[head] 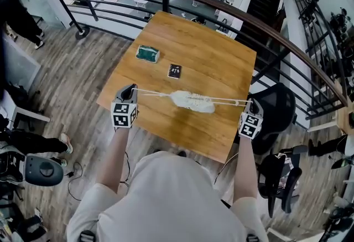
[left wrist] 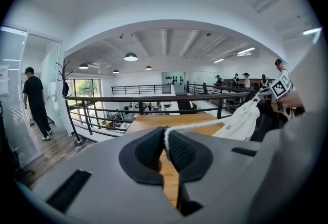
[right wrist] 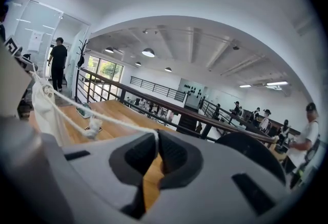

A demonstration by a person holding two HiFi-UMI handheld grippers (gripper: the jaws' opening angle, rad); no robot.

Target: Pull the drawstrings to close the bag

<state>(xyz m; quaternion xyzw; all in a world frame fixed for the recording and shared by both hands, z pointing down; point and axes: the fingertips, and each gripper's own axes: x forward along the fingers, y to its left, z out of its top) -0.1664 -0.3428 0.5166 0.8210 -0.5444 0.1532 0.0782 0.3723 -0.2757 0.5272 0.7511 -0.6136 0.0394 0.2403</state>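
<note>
I see a wooden table (head: 221, 69) carrying a green block (head: 147, 53); a small dark card (head: 175, 71) beside it; the white bag's (head: 192, 101) contact unclear.

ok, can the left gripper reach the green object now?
Probably not yet: the left gripper is shut on the drawstring, though only bare table lies between it and the green object.

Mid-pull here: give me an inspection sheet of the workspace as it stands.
Surface: square wooden table, wood floor around it.
Job's things: white fabric drawstring bag, bunched, mid-table; cords run taut from it to both sides.
Clutter: green rectangular box and small black square card, beyond the bag and apart from it.
Grippers: left hand-held gripper shut on the left white drawstring; right hand-held gripper shut on the right white drawstring.
Cables: thin dark cable on the floor at left; nothing seen on the table.
Surroundings: black curved railing behind the table; black office chair at its right.
</note>
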